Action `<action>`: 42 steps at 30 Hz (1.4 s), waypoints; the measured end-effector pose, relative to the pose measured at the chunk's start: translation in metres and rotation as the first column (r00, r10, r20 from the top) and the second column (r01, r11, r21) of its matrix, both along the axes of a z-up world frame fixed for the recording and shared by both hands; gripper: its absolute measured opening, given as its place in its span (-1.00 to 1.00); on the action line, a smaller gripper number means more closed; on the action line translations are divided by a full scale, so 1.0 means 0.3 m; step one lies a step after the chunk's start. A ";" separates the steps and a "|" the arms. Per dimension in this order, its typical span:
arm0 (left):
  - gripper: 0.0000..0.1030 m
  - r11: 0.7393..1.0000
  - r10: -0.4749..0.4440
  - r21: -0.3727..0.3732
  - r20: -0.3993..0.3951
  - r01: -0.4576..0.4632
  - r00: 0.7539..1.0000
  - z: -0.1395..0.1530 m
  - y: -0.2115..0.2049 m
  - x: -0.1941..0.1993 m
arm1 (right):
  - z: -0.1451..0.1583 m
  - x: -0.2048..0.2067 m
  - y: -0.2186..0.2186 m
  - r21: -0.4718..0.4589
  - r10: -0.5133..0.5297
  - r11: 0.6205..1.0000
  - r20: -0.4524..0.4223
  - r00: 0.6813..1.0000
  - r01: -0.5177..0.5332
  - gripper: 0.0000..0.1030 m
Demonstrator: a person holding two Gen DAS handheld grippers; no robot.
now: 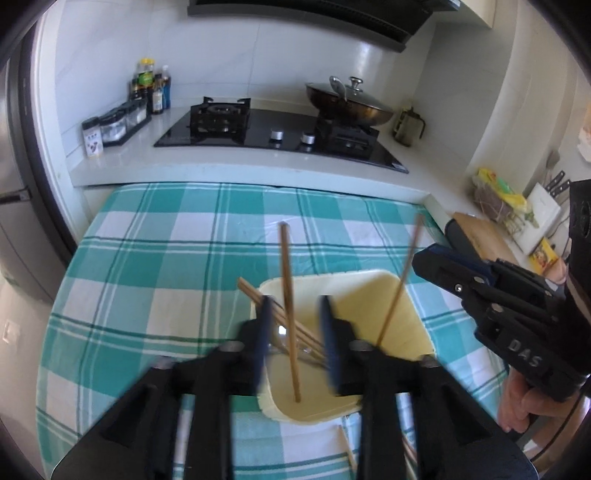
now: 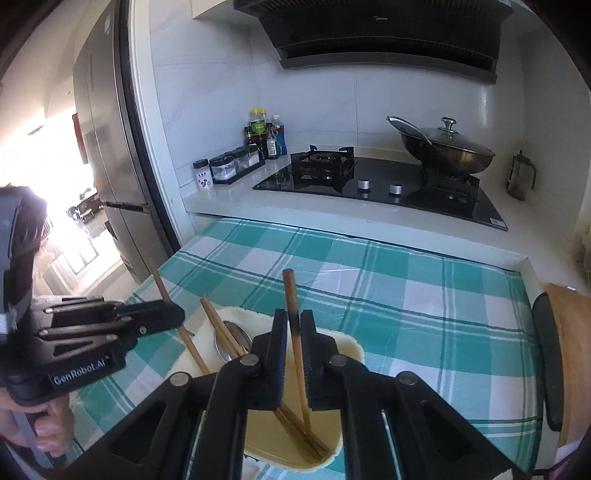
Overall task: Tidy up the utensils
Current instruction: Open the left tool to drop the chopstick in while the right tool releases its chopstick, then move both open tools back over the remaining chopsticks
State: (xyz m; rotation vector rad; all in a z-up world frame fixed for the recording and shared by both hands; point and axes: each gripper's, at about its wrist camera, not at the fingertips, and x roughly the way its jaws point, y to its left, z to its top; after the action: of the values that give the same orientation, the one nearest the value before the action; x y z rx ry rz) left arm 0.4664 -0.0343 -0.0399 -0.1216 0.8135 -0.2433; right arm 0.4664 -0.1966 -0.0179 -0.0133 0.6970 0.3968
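A teal-and-white checked cloth [image 1: 155, 258] covers the desk ahead of the fingers. The tub [image 1: 373, 295] between and just beyond them is pale cream-yellow, and the chopsticks [image 1: 290, 314] standing in it are light brown wood. A spoon [image 2: 236, 341] inside, left of the right gripper's fingers, is shiny silver. Both grippers are black, and their fingers [image 2: 281, 354] carry dark blue pads. Further ahead the stove [image 1: 273, 129] is glossy black, and the pan [image 1: 351, 103] dark bronze-brown.

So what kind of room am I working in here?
A home kitchen, most likely. A gas hob sits on the counter with a lidded wok on one burner, a range hood hangs above it, and sauce bottles stand against the tiled wall.
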 end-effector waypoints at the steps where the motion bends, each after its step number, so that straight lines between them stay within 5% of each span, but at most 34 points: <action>1: 0.18 1.000 0.010 0.001 0.015 -0.010 1.000 0.009 0.012 -0.020 | 0.009 -0.006 -0.007 0.022 -0.006 1.000 0.004 1.000 0.006 -0.41; 2: 0.28 1.000 0.013 0.005 0.030 -0.014 0.999 0.021 0.024 -0.045 | 0.025 -0.028 -0.018 0.041 -0.020 0.999 0.026 0.999 0.019 -0.21; 7: 0.63 0.999 0.005 0.048 0.014 -0.006 1.000 -0.008 0.113 -0.232 | 0.112 -0.185 -0.091 0.034 -0.049 0.998 0.104 0.993 0.046 -0.17; 9: 0.73 0.998 0.012 0.060 -0.014 -0.011 1.000 -0.077 0.148 -0.345 | 0.099 -0.296 -0.149 0.003 -0.058 0.998 0.113 0.992 0.058 -0.01; 14: 0.73 0.997 0.028 0.079 -0.091 -0.021 0.995 -0.296 0.151 -0.570 | -0.126 -0.592 -0.337 -0.095 -0.155 0.983 0.038 0.987 0.158 0.01; 20: 0.73 0.989 0.082 0.130 -0.100 -0.069 0.992 -0.479 0.074 -0.694 | -0.443 -0.862 -0.518 -0.200 -0.341 0.926 -0.085 0.936 0.319 0.01; 28: 0.73 0.983 0.111 0.159 -0.125 -0.090 0.986 -0.567 0.032 -0.697 | -0.565 -0.928 -0.614 -0.175 -0.416 0.905 -0.176 0.892 0.387 0.01; 42: 0.99 0.974 0.092 0.220 -0.124 -0.063 0.988 -0.586 -0.005 -0.693 | -0.571 -0.932 -0.575 -0.211 -0.415 0.901 -0.167 0.894 0.379 0.10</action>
State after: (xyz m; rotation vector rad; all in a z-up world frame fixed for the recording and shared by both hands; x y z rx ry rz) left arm 0.2584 -0.0359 -0.2157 0.0349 0.9611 -0.0725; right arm 0.1868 -0.3692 -0.1893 0.0068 0.9181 -0.0628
